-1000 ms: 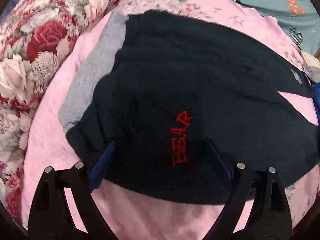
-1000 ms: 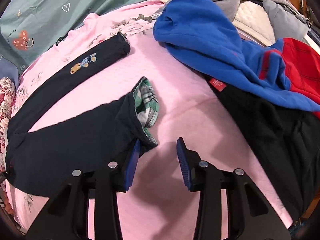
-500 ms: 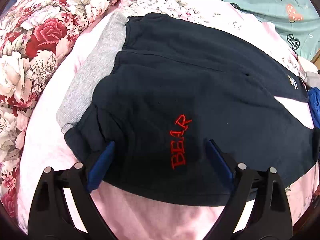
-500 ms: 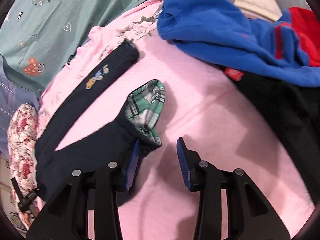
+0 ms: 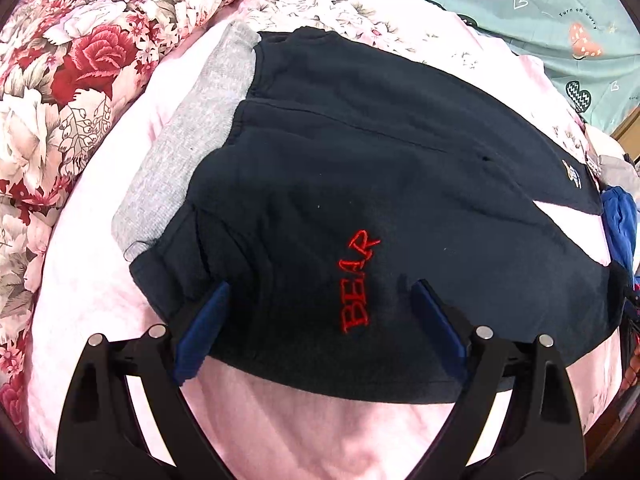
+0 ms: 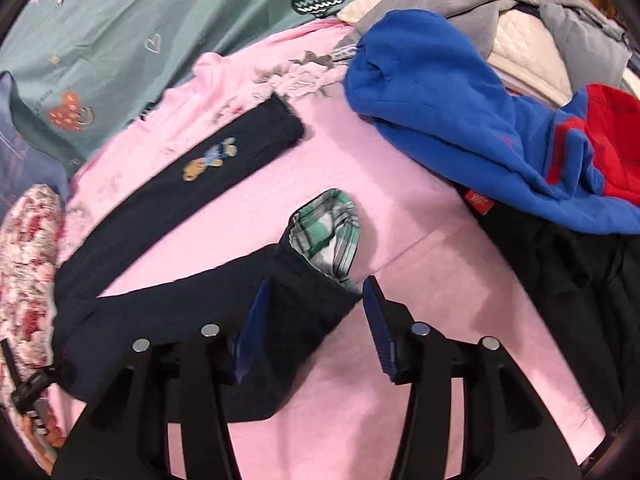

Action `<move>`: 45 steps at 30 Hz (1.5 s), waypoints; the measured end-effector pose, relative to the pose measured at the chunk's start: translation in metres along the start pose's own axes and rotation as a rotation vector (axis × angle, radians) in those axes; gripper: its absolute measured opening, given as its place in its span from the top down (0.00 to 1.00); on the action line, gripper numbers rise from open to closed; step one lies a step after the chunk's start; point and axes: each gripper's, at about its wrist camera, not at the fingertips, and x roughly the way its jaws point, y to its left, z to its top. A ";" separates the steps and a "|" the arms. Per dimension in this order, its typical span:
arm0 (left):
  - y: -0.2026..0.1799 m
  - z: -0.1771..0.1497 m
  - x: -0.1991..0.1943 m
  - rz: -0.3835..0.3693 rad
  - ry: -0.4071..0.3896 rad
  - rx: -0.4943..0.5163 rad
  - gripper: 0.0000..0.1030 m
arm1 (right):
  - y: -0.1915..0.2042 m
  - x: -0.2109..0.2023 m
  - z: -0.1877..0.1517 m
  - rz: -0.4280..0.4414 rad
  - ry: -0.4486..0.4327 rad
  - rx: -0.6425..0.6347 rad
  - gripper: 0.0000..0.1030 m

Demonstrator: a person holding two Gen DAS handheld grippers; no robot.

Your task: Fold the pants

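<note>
**On the pink sheet: dark pants lying flat, both grippers spread at them**

On the pink sheet the dark navy pants are lying flat, with the grey waistband at the left side of the left wrist view and the red word "BEAR" stitched near the lower edge. The left gripper is hanging over this lower edge with its jaws standing wide apart, and the blue pads are lying over the dark cloth, one on each side of the red word. Whether they are pressing the cloth cannot be told.

In the right wrist view the two legs of the pants are spreading apart on the sheet. The far leg is showing a small bear patch. The near leg is ending in a cuff that is turned open, showing a green plaid lining. The right gripper is standing with its jaws open around this cuff, the cloth between the two blue pads, and a gap is showing beside the right pad.

A blue and red garment and a black garment are lying at the right side. A teal sheet with hearts is lying behind, and a rose-printed quilt is lying beside the waistband
</note>
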 end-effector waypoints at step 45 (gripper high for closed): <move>0.009 0.020 0.010 0.032 -0.009 0.034 0.06 | 0.047 0.023 -0.026 -0.091 0.044 -0.277 0.53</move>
